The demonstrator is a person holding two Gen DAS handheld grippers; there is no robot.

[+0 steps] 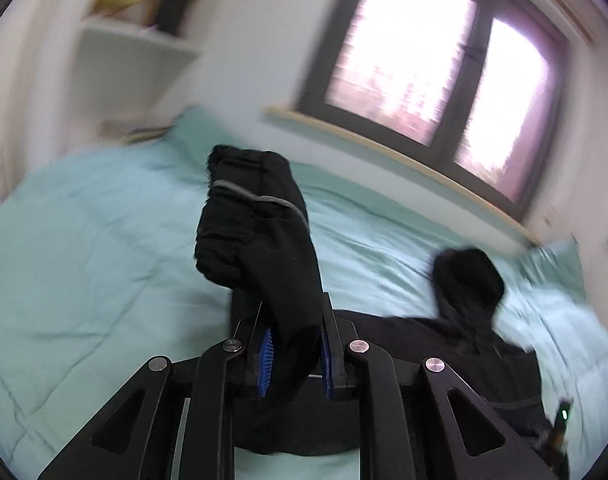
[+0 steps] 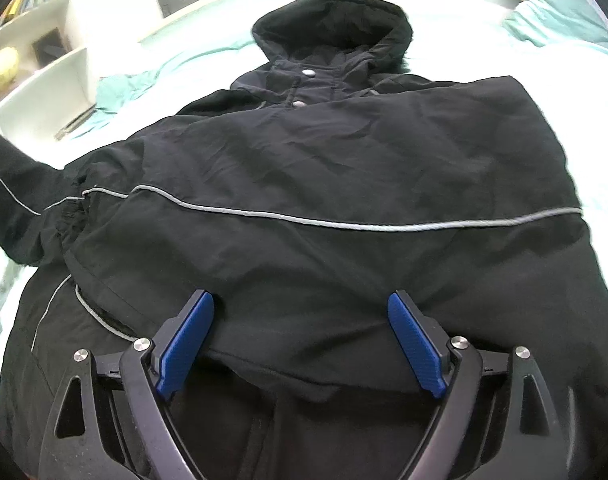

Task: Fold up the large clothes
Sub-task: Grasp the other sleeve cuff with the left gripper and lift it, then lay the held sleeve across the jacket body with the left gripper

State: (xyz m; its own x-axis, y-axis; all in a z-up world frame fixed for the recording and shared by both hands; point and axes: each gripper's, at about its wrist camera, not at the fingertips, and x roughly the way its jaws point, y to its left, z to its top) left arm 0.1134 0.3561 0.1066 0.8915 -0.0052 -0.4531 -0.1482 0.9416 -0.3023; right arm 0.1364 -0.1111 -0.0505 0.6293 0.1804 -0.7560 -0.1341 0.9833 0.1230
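A black hooded jacket (image 2: 324,184) with grey piping lies on a mint-green bed (image 2: 191,56). Its hood (image 2: 332,24) points to the far side. One sleeve is folded across the chest. My right gripper (image 2: 301,312) is open, its blue pads (image 2: 187,344) resting on the jacket's lower front with cloth between them. My left gripper (image 1: 293,344) is shut on the jacket's other sleeve (image 1: 259,232) and holds it up above the bed. The cuff stands above the jaws. The hood (image 1: 470,280) and body lie to its right.
A window (image 1: 440,64) with a wooden sill runs along the wall beyond the bed. White shelves (image 2: 35,64) with a yellow ball stand at the left. A pillow (image 2: 560,20) lies at the far right. The bedspread (image 1: 83,248) spreads wide to the left.
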